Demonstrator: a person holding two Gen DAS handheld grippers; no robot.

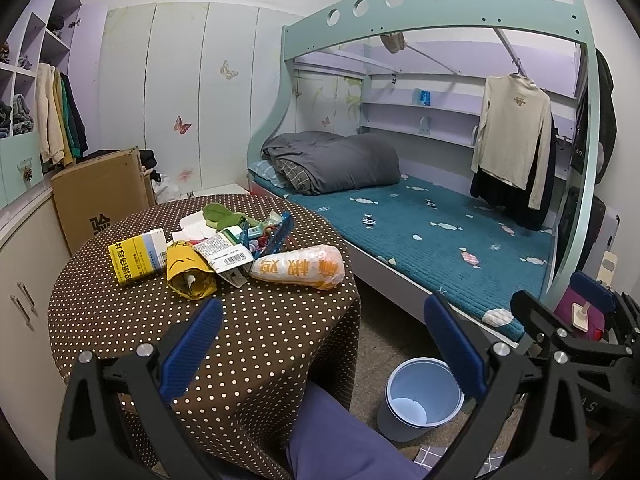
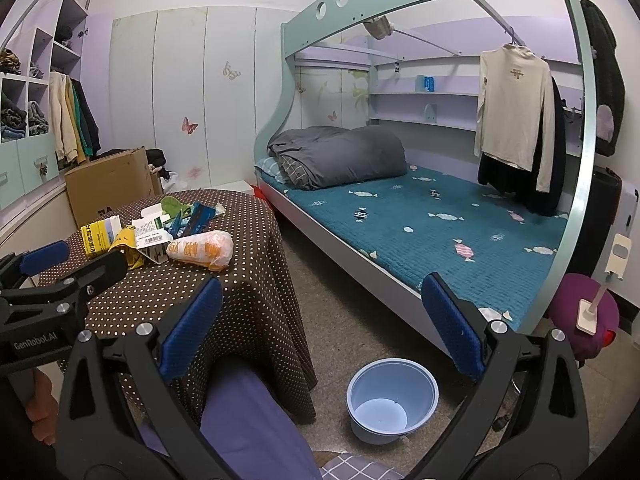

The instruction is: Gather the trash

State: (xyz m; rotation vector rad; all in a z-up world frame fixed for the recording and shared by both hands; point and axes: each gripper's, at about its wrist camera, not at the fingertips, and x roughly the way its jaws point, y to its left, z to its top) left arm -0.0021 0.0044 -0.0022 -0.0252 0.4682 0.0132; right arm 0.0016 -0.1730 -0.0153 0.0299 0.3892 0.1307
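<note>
A pile of trash lies on the round table with the brown dotted cloth [image 1: 248,328]: an orange-and-white plastic bag [image 1: 300,269], a yellow crumpled wrapper [image 1: 188,276], a yellow box [image 1: 136,258], a labelled packet [image 1: 224,252] and green scraps [image 1: 218,216]. A light blue bin [image 1: 422,398] stands on the floor right of the table. My left gripper [image 1: 322,342] hovers open above the table's near edge, holding nothing. My right gripper [image 2: 322,322] is open and empty over the floor, above the bin [image 2: 392,400]. The trash pile [image 2: 200,250] lies to its left.
A bunk bed with a teal mattress [image 1: 432,232] fills the right side. A cardboard box [image 1: 100,200] stands behind the table, cabinets [image 1: 20,272] run along the left wall. A purple stool [image 2: 584,316] sits at the far right. The person's blue-clad leg [image 2: 248,420] is below the grippers.
</note>
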